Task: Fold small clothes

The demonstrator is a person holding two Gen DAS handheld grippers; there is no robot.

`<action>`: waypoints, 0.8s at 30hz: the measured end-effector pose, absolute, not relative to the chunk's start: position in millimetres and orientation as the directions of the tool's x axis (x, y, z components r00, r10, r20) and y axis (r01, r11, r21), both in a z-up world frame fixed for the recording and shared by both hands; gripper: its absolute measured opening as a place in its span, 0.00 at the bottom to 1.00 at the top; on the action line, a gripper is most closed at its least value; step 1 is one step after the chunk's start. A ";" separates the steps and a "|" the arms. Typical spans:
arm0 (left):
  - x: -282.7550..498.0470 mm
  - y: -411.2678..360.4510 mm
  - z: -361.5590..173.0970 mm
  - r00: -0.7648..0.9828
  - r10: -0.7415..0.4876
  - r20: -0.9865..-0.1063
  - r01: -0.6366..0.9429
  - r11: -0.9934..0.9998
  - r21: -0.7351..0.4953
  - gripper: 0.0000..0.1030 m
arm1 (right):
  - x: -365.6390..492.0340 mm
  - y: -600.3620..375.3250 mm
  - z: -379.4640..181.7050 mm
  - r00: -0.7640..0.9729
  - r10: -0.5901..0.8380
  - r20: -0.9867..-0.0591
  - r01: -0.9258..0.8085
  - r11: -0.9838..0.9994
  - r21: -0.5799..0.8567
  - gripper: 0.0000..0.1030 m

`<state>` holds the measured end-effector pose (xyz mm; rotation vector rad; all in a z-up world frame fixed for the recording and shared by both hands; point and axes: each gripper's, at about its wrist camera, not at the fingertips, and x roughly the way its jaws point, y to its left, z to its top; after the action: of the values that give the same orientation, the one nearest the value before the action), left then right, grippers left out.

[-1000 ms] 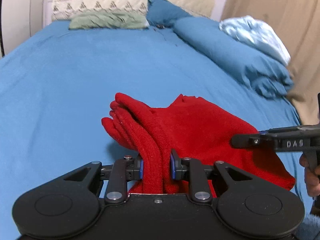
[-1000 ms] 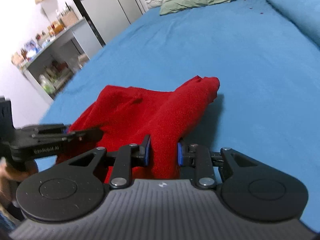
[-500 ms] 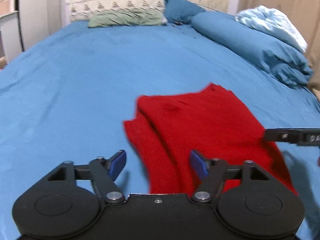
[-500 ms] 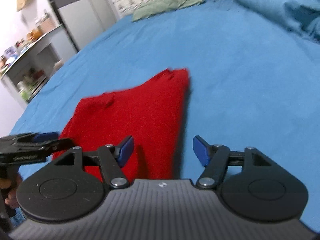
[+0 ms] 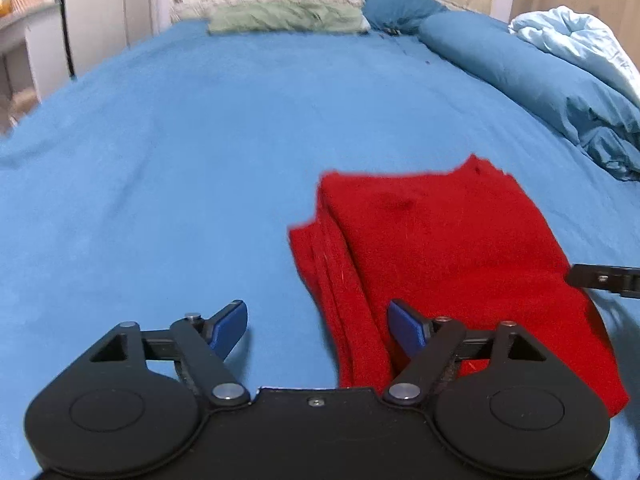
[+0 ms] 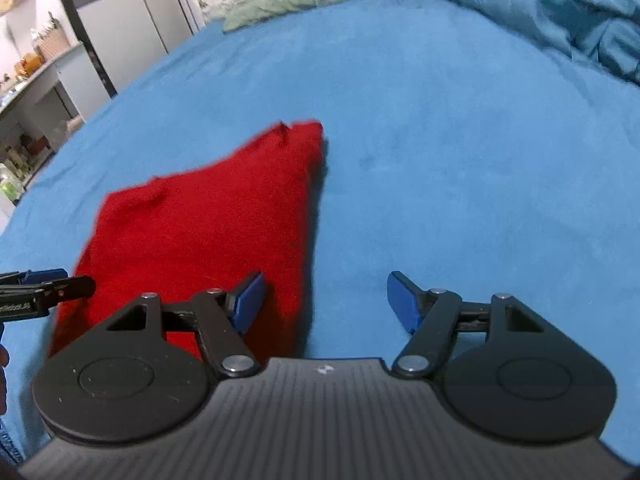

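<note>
Bed [image 5: 200, 128] with blue sheet. Green pillow [image 5: 286, 20] at head edge, dark blue pillow [image 5: 400, 10] beside it. Blue duvet [image 5: 532, 80] rolled along right edge, pale blue blanket [image 5: 576, 44] behind it. Grey wardrobe [image 6: 120, 28] and cluttered shelves [image 6: 28, 92] past left edge.

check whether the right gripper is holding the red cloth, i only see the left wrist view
observer: no, the right gripper is open, with nothing between its fingers.
operator: where is it relative to the cloth
observer: it straddles the cloth's edge: one finger is over the red cloth, the other over bare blue sheet.
</note>
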<state>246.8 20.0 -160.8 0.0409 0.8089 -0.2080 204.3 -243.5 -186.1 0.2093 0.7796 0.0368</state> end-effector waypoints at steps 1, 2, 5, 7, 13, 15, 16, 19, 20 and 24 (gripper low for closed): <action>242.1 19.7 -150.7 0.685 -0.153 -0.713 0.190 0.981 -0.029 0.77 | 199.4 -243.0 -176.6 0.717 0.113 -0.688 0.035 0.980 0.197 0.81; 236.0 20.9 -138.1 0.694 -0.152 -0.704 0.184 0.982 -0.030 0.77 | 191.8 -241.6 -164.7 0.722 0.107 -0.684 0.030 0.982 0.186 0.81; 212.0 23.9 -94.3 0.729 -0.155 -0.667 0.176 0.984 -0.036 0.79 | 167.1 -236.3 -123.2 0.742 0.090 -0.665 0.021 0.987 0.157 0.84; 191.6 24.0 -64.1 0.755 -0.144 -0.640 0.164 0.986 -0.028 0.93 | 145.6 -232.6 -93.1 0.758 0.075 -0.647 0.022 0.990 0.141 0.92; 121.5 21.0 6.0 0.804 -0.129 -0.580 0.153 0.988 -0.008 1.00 | 75.1 -213.9 -17.5 0.802 0.017 -0.597 0.042 0.995 0.085 1.00; 102.5 18.3 14.8 0.803 -0.087 -0.590 0.131 0.991 0.031 1.00 | 54.8 -205.7 -2.1 0.793 -0.011 -0.609 0.058 0.997 0.057 1.00; 94.9 16.9 16.0 0.801 -0.074 -0.594 0.125 0.991 0.046 1.00 | 45.5 -202.7 3.0 0.788 -0.018 -0.615 0.064 0.997 0.053 1.00; 65.9 10.9 15.5 0.797 -0.037 -0.603 0.114 0.989 0.090 1.00 | 18.1 -196.0 10.1 0.764 -0.015 -0.644 0.073 0.995 0.064 1.00; 58.2 9.4 13.5 0.796 -0.029 -0.605 0.111 0.989 0.099 1.00 | 10.3 -193.3 10.2 0.757 -0.022 -0.653 0.080 0.995 0.059 1.00; 34.6 7.3 3.3 0.785 -0.020 -0.619 0.107 0.989 0.103 1.00 | -20.0 -181.9 0.5 0.730 -0.062 -0.681 0.107 0.994 0.024 1.00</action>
<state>34.6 7.3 3.3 0.1351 0.6649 -0.0687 -20.0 -181.9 0.5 0.0631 0.7474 -0.0933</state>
